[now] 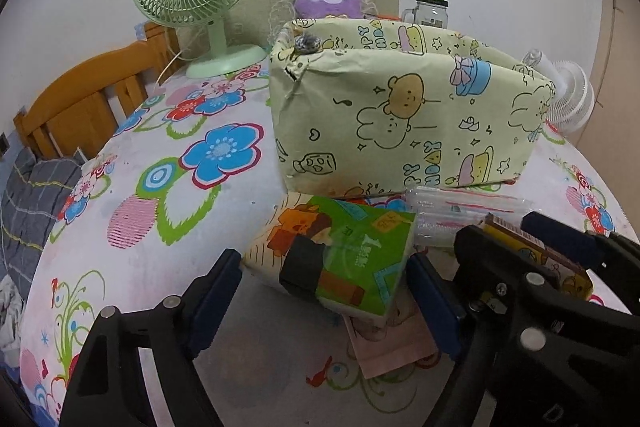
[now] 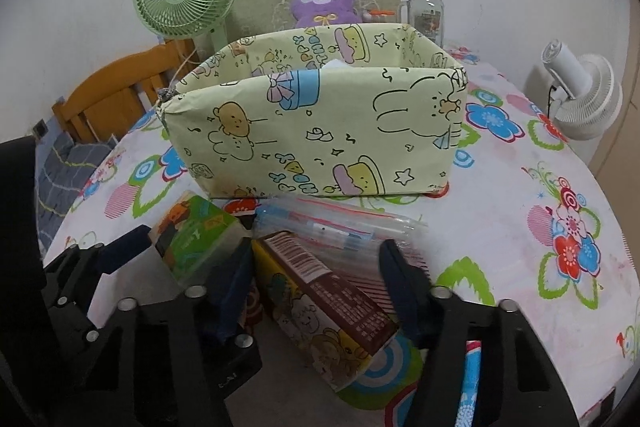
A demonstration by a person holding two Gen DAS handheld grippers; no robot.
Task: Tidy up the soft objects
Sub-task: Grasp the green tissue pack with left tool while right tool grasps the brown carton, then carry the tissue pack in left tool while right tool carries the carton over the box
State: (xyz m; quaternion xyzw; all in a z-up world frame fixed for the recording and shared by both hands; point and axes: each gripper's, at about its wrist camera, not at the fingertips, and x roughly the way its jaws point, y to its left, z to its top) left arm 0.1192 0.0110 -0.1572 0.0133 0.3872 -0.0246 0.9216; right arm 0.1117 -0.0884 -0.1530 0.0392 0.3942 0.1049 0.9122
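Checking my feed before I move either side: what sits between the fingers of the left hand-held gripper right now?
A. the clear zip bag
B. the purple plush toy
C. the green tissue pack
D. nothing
C: in the left wrist view the green tissue pack lies between the fingers of the left hand-held gripper, in front of the paper-covered box; the jaws stand wide on either side of it, not closed.
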